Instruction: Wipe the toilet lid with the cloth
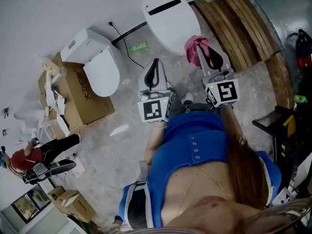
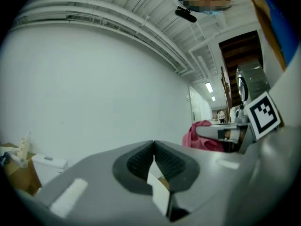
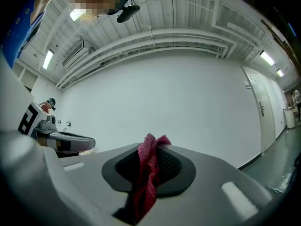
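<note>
Cloth gripped and held by the closed toilet lid; no contact with the lid can be confirmed.

Toilet lid [image 1: 170, 18]: white, closed, smooth and glossy, probably slippery under a wipe. Second toilet [image 1: 97, 65] and cardboard box [image 1: 80, 96] stand well left of the lid. Left tongs [image 1: 155, 66]: just in front of the lid, tips together, nothing between them. Right tongs [image 1: 204, 52]: at the lid's near right edge, clamped on the cloth [image 1: 194, 44]. Cloth: pink, bunched, one tuft above the tips and the rest hanging down between the pads. It looks light, soft and limp, with coarse weave. The grip is at a gathered fold. Judgement: take more bulk so a pad of fabric, not the tongs, meets the lid.
</note>
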### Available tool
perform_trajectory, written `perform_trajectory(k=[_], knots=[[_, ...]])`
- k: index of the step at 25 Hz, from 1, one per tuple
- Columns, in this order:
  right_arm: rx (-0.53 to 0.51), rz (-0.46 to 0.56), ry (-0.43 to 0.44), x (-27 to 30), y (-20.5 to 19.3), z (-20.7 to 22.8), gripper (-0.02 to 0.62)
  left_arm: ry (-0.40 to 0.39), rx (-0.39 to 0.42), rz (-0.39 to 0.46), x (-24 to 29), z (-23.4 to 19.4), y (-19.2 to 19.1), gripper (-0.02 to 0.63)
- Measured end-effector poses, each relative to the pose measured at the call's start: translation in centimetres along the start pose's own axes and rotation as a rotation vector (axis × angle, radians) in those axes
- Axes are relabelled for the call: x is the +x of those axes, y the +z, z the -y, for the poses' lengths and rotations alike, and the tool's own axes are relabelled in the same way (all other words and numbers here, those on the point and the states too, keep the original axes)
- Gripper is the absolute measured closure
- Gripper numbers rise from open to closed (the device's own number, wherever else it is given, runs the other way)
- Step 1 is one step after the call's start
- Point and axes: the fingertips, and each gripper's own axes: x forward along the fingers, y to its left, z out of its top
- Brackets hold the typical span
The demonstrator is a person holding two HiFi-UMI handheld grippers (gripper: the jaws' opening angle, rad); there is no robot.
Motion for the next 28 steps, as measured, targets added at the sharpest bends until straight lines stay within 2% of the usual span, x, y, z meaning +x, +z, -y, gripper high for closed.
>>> perform_trajectory(k=[8,12,20,28], knots=[[-0.011,-0.01,-0.046,1.9,-0.7,2.7,0.535,0.035,-0.01,0.0,3.1,-2.7,-0.5,0.603],[-0.011,-0.015,-0.066,4.8,-1.1,3.5,0.535,0.038,-0.008,-0.005,5.8,-5.2,-0.9,0.603],[-0.024,-0.035,-0.077,15.6,-2.7,4.9,0.535,0.053,-0.018,-0.031,14.8,-14.2,-2.4,0.603],[-0.02,-0.067,-0.129,28.5,-3.9,6.0,0.535,-0.038,-0.016,-0.078,26.0,-22.2,-3.3,0.603]])
